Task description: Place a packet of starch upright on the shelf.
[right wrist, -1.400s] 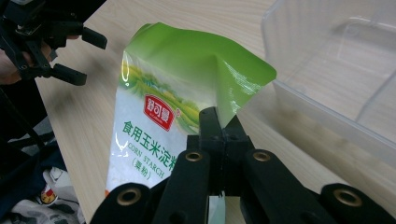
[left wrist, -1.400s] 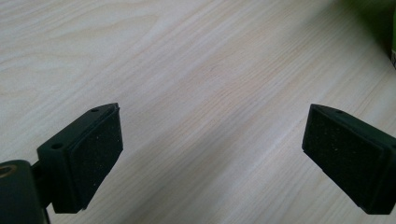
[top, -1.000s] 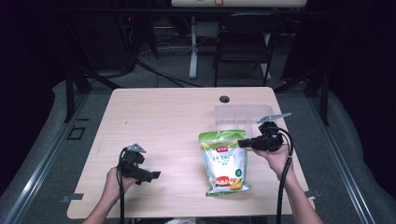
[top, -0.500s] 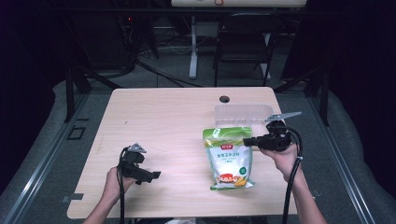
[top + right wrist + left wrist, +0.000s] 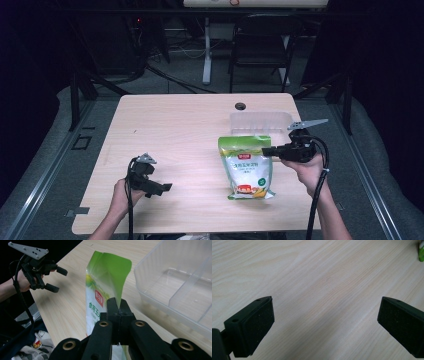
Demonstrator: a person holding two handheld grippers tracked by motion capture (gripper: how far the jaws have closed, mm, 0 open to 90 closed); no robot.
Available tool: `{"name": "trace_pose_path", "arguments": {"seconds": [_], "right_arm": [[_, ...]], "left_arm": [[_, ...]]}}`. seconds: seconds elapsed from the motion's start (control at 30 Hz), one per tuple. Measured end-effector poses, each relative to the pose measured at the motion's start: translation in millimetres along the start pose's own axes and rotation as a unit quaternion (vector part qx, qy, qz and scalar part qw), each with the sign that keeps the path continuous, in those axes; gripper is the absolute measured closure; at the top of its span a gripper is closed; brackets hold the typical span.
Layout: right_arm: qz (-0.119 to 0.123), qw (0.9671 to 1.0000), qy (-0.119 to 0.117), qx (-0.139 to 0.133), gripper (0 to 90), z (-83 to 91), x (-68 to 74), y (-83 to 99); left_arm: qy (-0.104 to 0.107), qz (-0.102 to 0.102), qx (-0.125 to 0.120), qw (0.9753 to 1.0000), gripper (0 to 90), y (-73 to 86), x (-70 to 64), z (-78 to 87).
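Your right gripper point(image 5: 267, 150) has its jaws pinched tight on the upper right edge of the green snack pouch point(image 5: 246, 167), and in the right gripper view you can see that edge point(image 5: 117, 277) lifting up off the wood while the rest of the pouch trails toward you. The pouch's long axis runs from the far side to the near side of the table point(image 5: 175, 130), top end pointing away from you. Right there is the relation that matters: the clear divided bin point(image 5: 260, 122) sits just beyond the pouch's top edge, nearly touching it, so the pouch points lengthwise at the bin and the way in is forward and up over the near wall. Your right hand point(image 5: 307, 167) is far the nearer one. Your left gripper point(image 5: 162, 187) hangs well apart at the near left of the table, jaws spread wide over bare wood, holding nothing.
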State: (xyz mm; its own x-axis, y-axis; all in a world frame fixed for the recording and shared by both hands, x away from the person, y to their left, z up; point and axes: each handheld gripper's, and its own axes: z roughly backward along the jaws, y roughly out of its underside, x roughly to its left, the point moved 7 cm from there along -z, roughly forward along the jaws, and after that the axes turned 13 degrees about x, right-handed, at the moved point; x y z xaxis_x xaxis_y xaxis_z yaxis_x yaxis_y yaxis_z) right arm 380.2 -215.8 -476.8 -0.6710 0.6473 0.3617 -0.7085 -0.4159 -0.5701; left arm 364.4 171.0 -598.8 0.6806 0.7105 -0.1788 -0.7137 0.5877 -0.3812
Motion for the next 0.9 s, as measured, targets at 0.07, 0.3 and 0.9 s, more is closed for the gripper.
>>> {"name": "trace_pose_path", "arguments": {"seconds": [0.07,0.3,0.9], "right_arm": [[0.0,1.0,0.0,-0.003,90.0,2.5,0.9,-0.4],[0.006,0.9999,0.005,-0.013,90.0,13.3,4.6,-1.2],[0.009,0.9995,0.006,-0.03,90.0,32.2,7.9,-0.8]], "left_arm": [[0.0,-0.001,0.0,1.0,0.8,0.0,0.2,0.0],[0.001,-0.002,0.001,1.0,0.6,-0.1,-0.2,0.0],[0.004,-0.001,0.001,1.0,0.4,-0.7,-0.4,-1.1]]}}
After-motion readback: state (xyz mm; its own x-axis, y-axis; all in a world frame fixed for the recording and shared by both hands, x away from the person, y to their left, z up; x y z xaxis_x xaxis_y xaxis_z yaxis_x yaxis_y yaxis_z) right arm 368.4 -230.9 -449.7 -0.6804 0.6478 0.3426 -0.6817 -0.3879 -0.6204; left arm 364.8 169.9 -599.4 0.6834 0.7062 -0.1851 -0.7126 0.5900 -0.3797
